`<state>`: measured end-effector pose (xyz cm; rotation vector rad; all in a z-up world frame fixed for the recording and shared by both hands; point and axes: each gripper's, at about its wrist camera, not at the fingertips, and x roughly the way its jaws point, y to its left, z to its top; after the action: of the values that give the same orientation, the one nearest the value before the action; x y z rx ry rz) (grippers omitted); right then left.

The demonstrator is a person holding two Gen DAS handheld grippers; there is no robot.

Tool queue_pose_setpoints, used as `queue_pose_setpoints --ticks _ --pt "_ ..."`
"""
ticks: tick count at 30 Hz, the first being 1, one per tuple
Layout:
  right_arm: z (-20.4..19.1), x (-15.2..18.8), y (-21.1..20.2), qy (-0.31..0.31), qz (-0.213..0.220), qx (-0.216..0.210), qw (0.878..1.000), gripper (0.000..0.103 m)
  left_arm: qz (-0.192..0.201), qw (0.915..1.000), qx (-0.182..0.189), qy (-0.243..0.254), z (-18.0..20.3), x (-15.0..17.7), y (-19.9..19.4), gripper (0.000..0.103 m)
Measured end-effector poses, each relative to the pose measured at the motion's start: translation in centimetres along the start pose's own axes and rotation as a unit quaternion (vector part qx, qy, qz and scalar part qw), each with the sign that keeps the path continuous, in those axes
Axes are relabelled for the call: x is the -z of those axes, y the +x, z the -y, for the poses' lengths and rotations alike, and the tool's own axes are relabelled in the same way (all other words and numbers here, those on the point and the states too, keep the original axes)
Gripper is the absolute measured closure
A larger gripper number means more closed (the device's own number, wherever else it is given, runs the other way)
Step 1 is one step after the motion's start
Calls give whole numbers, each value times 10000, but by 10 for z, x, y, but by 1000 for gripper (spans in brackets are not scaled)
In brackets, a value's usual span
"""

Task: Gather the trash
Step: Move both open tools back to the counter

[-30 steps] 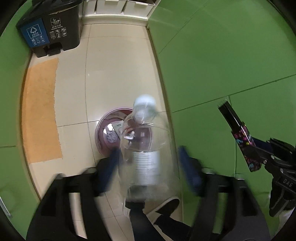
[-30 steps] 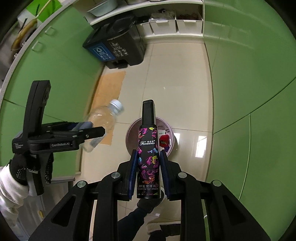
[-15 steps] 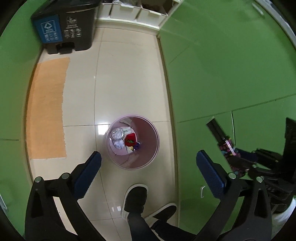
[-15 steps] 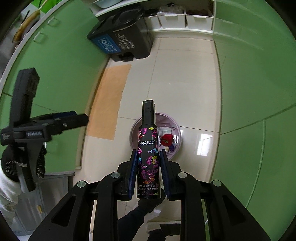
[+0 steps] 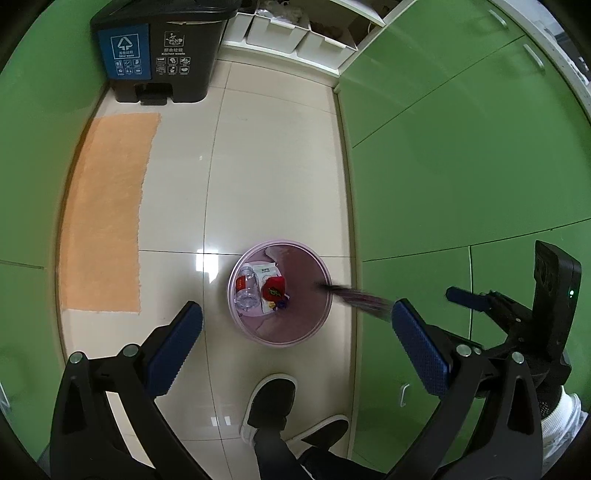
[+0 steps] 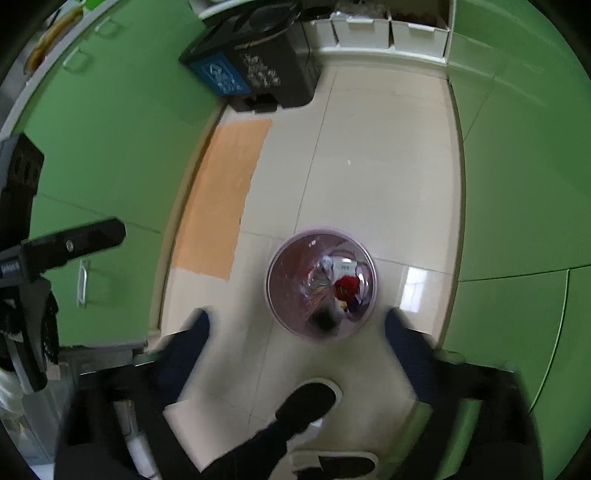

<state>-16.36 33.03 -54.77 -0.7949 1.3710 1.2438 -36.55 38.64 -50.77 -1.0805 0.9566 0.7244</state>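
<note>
A pink waste bin [image 5: 295, 326] [image 6: 271, 266] stands on the tiled floor, straight below both grippers. Inside it lie a clear plastic bottle [image 5: 247, 288], a red wrapper [image 5: 273, 288] [image 6: 347, 286] and some paper. My left gripper [image 5: 295, 314] hangs open and empty above the bin. My right gripper [image 6: 297, 321] is blurred; its jaws are opening with nothing between them. The black patterned spray bottle [image 5: 354, 297] [image 6: 323, 317] shows as a blurred streak, falling over the bin's rim into it.
A black two-part waste bin [image 5: 159, 55] [image 6: 258, 74] stands at the far wall beside white storage boxes [image 5: 280, 29]. An orange mat [image 5: 107, 229] [image 6: 225, 195] lies left of the pink bin. Green cabinets [image 5: 461, 166] line both sides. A person's black shoes [image 5: 271, 406] [image 6: 306, 402] stand near the bin.
The clear bottle left my left gripper and now lies in the bin. My right gripper sank, then opened, and the spray bottle has dropped out of it toward the bin.
</note>
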Motion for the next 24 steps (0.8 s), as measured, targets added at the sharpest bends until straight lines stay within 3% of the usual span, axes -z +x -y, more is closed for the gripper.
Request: queue_pose_setpoints --ticks 5,11,24 --pt "3 4 -9 74 -89 138 9998 6 6 10000 21 49 8 1 -7 3" --pt "2 9 -52 255 85 217 9994 6 67 9998 49 153 33 9 -38 3" --pt "-39 41 -254 456 772 128 9959 6 243 9973 85 688 135 30 -195 3"
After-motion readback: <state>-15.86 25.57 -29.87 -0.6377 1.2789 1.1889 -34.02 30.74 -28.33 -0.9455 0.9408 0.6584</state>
